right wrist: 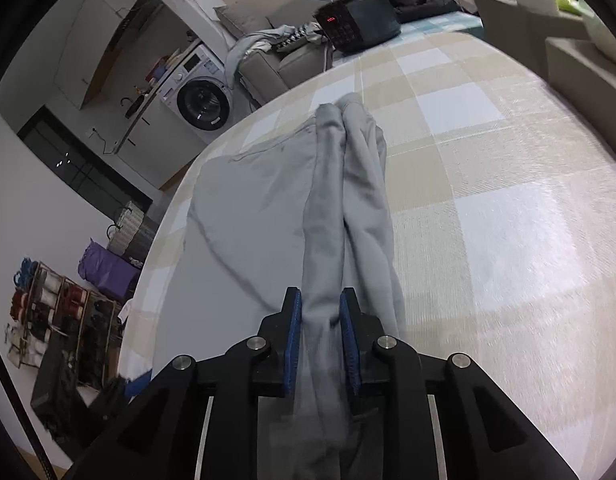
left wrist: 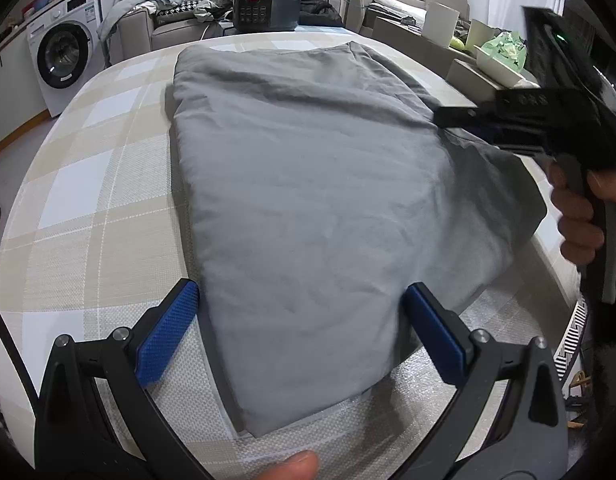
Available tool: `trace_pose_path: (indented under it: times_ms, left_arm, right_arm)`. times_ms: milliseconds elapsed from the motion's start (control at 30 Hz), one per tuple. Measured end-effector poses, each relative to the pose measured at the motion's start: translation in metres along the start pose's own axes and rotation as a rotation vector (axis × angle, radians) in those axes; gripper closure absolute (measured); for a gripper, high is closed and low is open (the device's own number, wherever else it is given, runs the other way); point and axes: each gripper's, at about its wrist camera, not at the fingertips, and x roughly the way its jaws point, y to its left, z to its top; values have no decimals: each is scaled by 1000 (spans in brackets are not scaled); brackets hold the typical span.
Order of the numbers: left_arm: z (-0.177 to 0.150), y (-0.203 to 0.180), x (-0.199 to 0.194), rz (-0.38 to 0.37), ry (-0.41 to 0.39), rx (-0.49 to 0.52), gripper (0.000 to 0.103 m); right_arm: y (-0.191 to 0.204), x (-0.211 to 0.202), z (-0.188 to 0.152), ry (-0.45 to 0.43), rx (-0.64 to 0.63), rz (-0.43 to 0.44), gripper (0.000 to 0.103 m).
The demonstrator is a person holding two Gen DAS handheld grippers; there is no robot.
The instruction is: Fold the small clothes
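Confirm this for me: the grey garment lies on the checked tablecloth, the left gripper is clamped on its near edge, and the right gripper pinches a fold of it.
One thing is wrong. The left gripper is not clamped: the left wrist view shows its jaws wide apart, either side of the near end of the grey garment. The rest stands: the garment lies on the checked tablecloth, and the right gripper pinches a fold.

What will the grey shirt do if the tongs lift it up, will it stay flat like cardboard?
Probably not. The grey shirt looks soft: it wrinkles on the table and bunches into a ridge between the right tongs, so it would likely droop. It seems light, and the ribbed pads should keep it from slipping.
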Motion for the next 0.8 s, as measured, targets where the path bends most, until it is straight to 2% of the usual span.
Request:
trace_pose_path:
  times_ms: [67, 167, 233, 300, 333, 367, 400, 433, 467, 500, 533, 567, 600, 667, 800]
  left_arm:
    - [1, 0, 0, 0, 0, 1, 1]
    - [1, 0, 0, -5, -2, 1, 1]
    - [0, 0, 0, -4, -2, 2, 1]
    - [0, 1, 0, -3, -2, 2, 1]
    - [0, 1, 0, -3, -2, 2, 1]
    - [0, 1, 0, -3, -1, 3, 1]
    - [0, 1, 0, -2, -1, 3, 1]
    - [0, 1, 0, -1, 0, 3, 1]
    - [0, 1, 0, -1, 1, 2, 1]
    - [0, 2, -1, -2, 1, -2, 1]
    - [0, 3, -1, -4, 1, -9, 1]
    - [2, 4, -2, -5, 5, -16, 1]
    - [3, 6, -2, -10, 10, -31, 1]
    - [6, 13, -8, -42, 6, -69, 1]
    - [12, 27, -30, -95, -71, -129, 1]
  right_arm:
    - [-1, 9, 5, 20, 11, 11, 83]
    - [17, 9, 9, 21, -87, -46, 97]
    - [29, -5, 10, -32, -133, -33, 99]
    - [34, -17, 10, -76, -146, -57, 99]
    - [34, -19, 9, -88, -144, -112, 99]
    - [31, -17, 7, -94, -146, -218, 99]
    - [25, -13, 6, -68, -137, -261, 99]
    - [21, -11, 4, -37, -117, -256, 97]
    - [11, -12, 0, 8, -63, -201, 93]
    - [7, -15, -3, 19, -36, -160, 83]
    - [3, -22, -10, 23, -10, -104, 74]
    - [1, -35, -21, 0, 2, -40, 70]
    - [0, -42, -26, -19, 1, -12, 61]
    - [2, -58, -44, -42, -28, 45, 59]
    - [5, -67, -61, -23, -86, 60, 59]
